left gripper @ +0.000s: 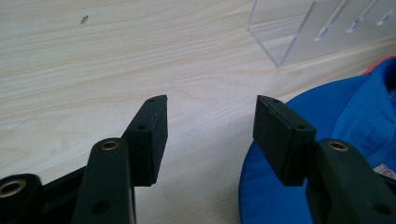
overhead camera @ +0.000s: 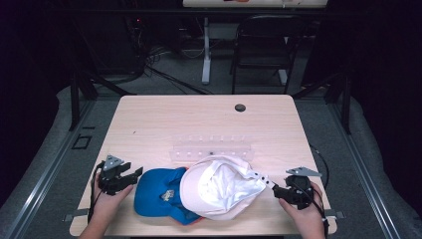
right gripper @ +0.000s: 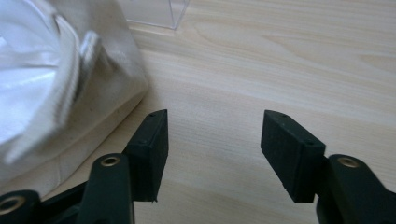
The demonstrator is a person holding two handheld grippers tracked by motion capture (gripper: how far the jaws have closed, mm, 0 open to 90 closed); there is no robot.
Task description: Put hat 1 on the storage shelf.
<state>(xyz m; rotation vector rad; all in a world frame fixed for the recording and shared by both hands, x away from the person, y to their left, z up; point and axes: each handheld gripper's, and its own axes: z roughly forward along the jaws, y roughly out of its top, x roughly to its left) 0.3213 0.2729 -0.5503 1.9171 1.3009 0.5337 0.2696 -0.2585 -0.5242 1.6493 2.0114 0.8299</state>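
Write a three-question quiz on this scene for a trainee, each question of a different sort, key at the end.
1. True or false: the white cap lies partly on top of the blue cap.
2. Multiple choice: what stands on the table just beyond the two caps? A) a clear plastic rack B) a metal bowl C) a stack of books
3. In a few words: what are the left claw and the right claw holding?

Key
1. True; the white cap overlaps the blue cap's right side.
2. A, the clear plastic rack.
3. Nothing; both stand open over bare wood, the left claw beside the blue cap, the right claw beside the white cap.
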